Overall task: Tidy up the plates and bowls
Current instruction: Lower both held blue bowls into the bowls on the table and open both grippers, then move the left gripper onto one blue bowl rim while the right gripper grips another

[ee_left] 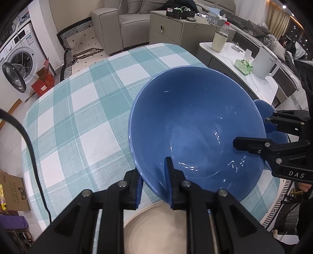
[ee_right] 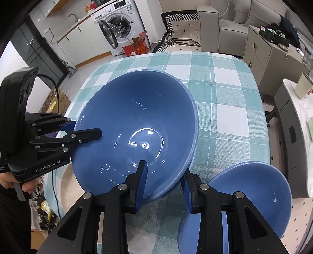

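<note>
- Because each gripper bites an opposite side of the rim, the large blue bowl (ee_right: pixel 135 134) hangs tilted over the checked tablecloth (ee_left: pixel 82 109).
- The left gripper (ee_left: pixel 154 187) is clamped on the near rim; the right gripper (ee_right: pixel 164 185) straddles its edge, seemingly gripping.
- A smaller blue bowl (ee_right: pixel 254 197) and cream plate (ee_left: pixel 154 228) wait nearby, likely stacking targets.

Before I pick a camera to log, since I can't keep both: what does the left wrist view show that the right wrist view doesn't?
Only the left wrist view: the white kettle and green packet on the side counter.
Only the right wrist view: nearly all of the smaller blue bowl and the sink tap.
Both: the big blue bowl, left gripper and right gripper at its rim, cream plate, checked tablecloth, washing machine.
</note>
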Demonstrator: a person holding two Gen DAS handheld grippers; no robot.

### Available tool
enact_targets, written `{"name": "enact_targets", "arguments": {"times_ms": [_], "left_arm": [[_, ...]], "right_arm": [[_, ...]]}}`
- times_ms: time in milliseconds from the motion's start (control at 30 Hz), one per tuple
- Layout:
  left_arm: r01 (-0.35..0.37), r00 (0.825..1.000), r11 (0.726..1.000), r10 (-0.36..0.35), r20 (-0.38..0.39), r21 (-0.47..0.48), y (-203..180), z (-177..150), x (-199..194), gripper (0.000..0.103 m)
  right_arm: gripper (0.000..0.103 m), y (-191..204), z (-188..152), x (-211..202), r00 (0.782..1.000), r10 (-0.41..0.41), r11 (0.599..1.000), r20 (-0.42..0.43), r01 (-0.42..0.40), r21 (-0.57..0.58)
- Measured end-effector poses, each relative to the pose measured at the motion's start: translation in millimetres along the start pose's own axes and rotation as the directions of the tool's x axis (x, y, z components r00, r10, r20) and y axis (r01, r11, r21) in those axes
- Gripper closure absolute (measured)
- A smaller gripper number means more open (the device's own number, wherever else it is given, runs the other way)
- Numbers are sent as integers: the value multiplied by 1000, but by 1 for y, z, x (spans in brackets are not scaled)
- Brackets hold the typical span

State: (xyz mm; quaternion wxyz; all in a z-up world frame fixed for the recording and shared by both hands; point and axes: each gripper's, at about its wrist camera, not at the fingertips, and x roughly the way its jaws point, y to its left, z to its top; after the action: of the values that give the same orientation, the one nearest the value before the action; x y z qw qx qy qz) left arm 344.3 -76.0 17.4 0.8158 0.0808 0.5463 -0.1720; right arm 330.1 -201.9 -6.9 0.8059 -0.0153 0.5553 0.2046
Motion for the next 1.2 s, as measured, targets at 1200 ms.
{"name": "enact_targets", "arguments": {"times_ms": [1200], "left_arm": [[24, 1000, 1000, -25, 11, 12, 5, -17, -15, 54]], "right_arm": [[38, 2, -8, -21, 995, -69, 994, 66, 74, -78]]}}
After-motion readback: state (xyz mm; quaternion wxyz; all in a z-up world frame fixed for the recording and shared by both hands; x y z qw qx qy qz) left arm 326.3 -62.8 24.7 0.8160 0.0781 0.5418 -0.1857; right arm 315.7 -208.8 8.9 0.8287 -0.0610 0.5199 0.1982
